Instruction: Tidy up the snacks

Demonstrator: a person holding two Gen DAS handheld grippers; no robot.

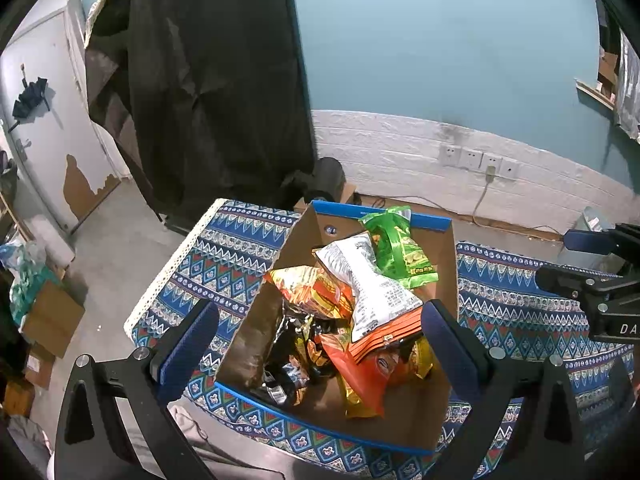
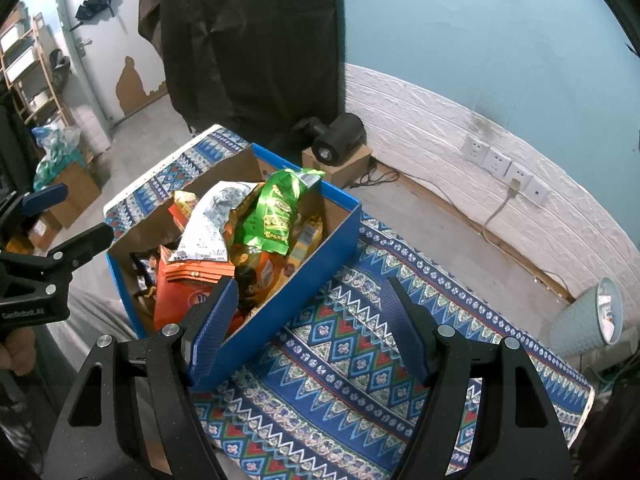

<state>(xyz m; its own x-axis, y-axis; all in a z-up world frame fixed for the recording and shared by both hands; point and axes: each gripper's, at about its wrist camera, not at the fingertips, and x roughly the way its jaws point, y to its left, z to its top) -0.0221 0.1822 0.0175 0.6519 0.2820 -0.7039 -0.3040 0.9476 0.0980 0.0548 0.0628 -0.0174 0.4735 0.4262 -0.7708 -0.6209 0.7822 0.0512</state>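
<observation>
A blue cardboard box [image 1: 448, 276] [image 2: 304, 280] stands on a patterned blue cloth and holds several snack bags. On top lie a green bag [image 1: 400, 248] [image 2: 276, 212], a white bag [image 1: 368, 280] [image 2: 212, 224], and an orange bag [image 1: 368, 364] [image 2: 180, 292]; a red-yellow bag [image 1: 312, 288] lies at the left. My left gripper [image 1: 320, 332] is open and empty above the box's near end. My right gripper [image 2: 308, 320] is open and empty, above the box's right wall and the cloth.
The patterned cloth [image 1: 224, 256] [image 2: 360, 368] covers the table. A black coat [image 1: 216, 80] hangs behind. A black cylinder on a small carton [image 2: 336, 144] sits by the wall. A pale bin [image 2: 592, 316] stands at the right. Cartons [image 1: 52, 316] lie on the floor left.
</observation>
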